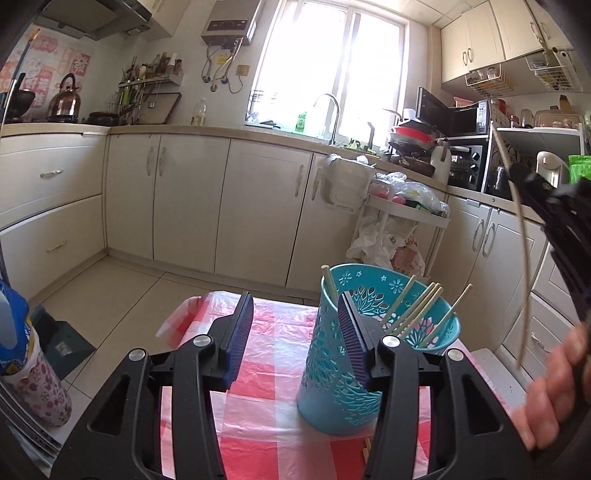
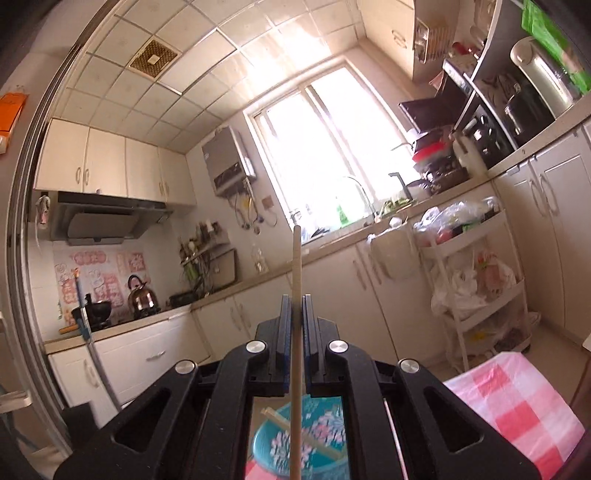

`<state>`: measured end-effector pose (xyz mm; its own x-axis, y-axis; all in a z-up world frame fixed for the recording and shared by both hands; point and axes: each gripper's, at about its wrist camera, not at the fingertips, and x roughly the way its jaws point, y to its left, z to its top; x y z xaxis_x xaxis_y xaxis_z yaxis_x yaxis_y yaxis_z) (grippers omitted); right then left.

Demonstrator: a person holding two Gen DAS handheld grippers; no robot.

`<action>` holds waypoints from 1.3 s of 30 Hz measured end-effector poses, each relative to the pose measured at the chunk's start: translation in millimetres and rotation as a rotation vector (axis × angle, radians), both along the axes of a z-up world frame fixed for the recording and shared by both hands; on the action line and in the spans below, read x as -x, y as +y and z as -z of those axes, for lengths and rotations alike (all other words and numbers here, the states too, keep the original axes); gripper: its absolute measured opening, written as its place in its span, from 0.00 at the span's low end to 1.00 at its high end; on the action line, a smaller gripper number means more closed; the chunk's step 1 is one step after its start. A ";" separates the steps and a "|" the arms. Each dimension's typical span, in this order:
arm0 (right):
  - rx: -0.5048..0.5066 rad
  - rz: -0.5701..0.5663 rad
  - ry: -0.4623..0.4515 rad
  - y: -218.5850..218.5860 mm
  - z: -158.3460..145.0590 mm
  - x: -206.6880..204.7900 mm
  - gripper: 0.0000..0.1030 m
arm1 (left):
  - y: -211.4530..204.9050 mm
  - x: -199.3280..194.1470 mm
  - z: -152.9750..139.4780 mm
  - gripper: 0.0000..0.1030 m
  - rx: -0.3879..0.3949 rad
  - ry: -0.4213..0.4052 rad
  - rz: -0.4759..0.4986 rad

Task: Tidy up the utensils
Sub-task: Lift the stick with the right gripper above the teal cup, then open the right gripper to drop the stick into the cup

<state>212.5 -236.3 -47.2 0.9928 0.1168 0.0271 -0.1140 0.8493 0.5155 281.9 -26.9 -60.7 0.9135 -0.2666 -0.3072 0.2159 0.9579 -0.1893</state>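
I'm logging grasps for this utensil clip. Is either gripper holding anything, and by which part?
The right gripper is shut on a single chopstick, pinched partway along its shaft, above the teal holder. The left gripper is open, holding nothing.

From my remote station I look into a small kitchen flooded with daylight from a wide window [image 1: 332,62] on the far wall. Cream cabinets [image 1: 192,199] run under a beige worktop [image 1: 177,130] along two walls, with more cupboards [image 1: 476,40] mounted high at right. A water heater [image 1: 229,20] hangs beside the window, above a tall faucet [image 1: 328,110]. A kettle [image 1: 66,99] sits on the stove at left, under a range hood [image 2: 103,221]. At right, a microwave [image 1: 465,118] and a white trolley [image 1: 406,221] stuffed with bags. Pale tiles cover the floor [image 1: 110,291] and the ceiling [image 2: 184,66]. In front, a red-checked cloth [image 1: 266,369].
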 end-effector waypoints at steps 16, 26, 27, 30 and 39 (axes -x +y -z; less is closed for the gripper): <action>0.030 0.056 0.012 5.6 41.2 -41.8 0.06 | 5.8 -1.7 2.9 0.44 0.005 -0.002 -0.017; 0.082 0.036 0.059 14.8 63.9 -39.4 0.06 | 0.2 1.2 4.8 0.44 -0.007 -0.003 -0.005; 0.091 0.032 0.062 15.5 64.4 -38.1 0.06 | 0.2 1.2 4.6 0.44 -0.007 -0.003 -0.005; 0.109 0.026 0.069 16.2 64.7 -36.3 0.06 | 0.1 1.1 4.7 0.44 -0.006 0.000 -0.004; 0.163 0.009 0.077 20.4 64.7 -31.5 0.06 | 0.7 1.5 3.7 0.44 -0.005 -0.001 -0.006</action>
<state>244.0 -215.8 -111.9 0.9922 0.1047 -0.0677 -0.0717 0.9232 0.3777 280.3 -26.1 -64.4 0.9152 -0.2598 -0.3081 0.2105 0.9601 -0.1843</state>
